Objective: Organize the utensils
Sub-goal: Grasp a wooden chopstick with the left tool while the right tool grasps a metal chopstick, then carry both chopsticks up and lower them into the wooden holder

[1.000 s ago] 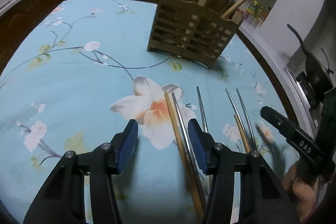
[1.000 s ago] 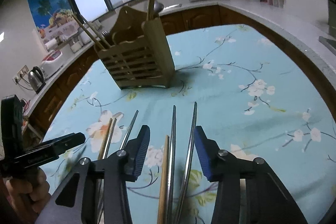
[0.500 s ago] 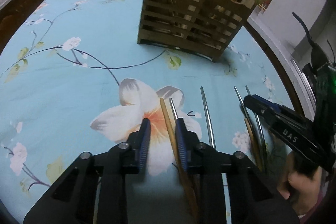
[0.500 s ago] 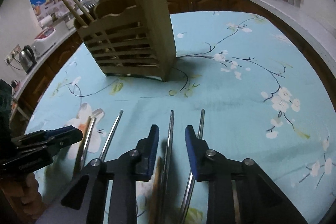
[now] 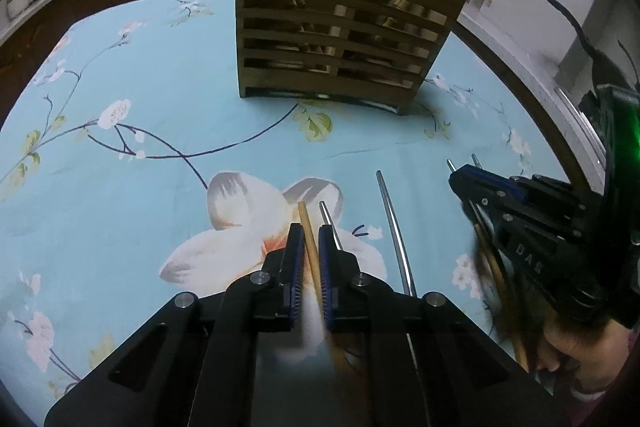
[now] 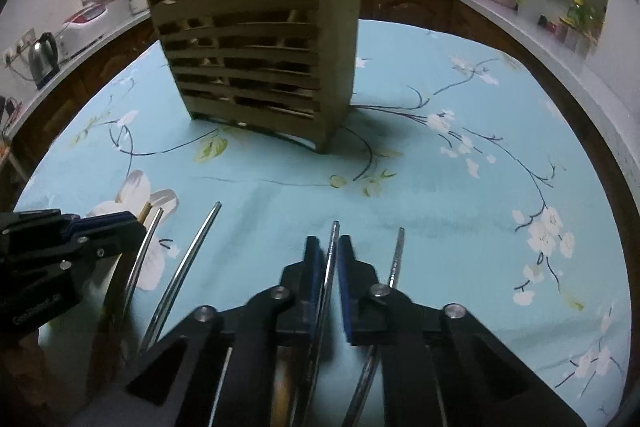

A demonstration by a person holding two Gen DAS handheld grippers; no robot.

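Several chopsticks lie side by side on the floral tablecloth (image 5: 120, 195) in front of a slatted wooden utensil holder (image 5: 340, 39) (image 6: 260, 67) with chopsticks standing in it. My left gripper (image 5: 308, 231) (image 6: 132, 219) is closing its jaws on a wooden chopstick (image 5: 304, 215), whose tip pokes out past the blue pads. A metal chopstick (image 5: 326, 215) lies just right of it, another (image 5: 390, 219) further right. My right gripper (image 6: 330, 243) (image 5: 460, 179) is closing its jaws on a metal chopstick (image 6: 333, 231). One more metal chopstick (image 6: 398, 251) lies beside its right finger.
Two curved metal chopsticks (image 6: 200, 235) lie between the grippers. A hand (image 5: 580, 355) holds the right gripper at the table's near right. A kettle (image 6: 42, 59) and jars stand on the counter behind. A dark pan (image 5: 600, 67) sits at the right.
Both grippers moved forward and down toward the chopsticks, and their jaws went from wide apart to nearly together, the left around the wooden chopstick, the right around a metal one.
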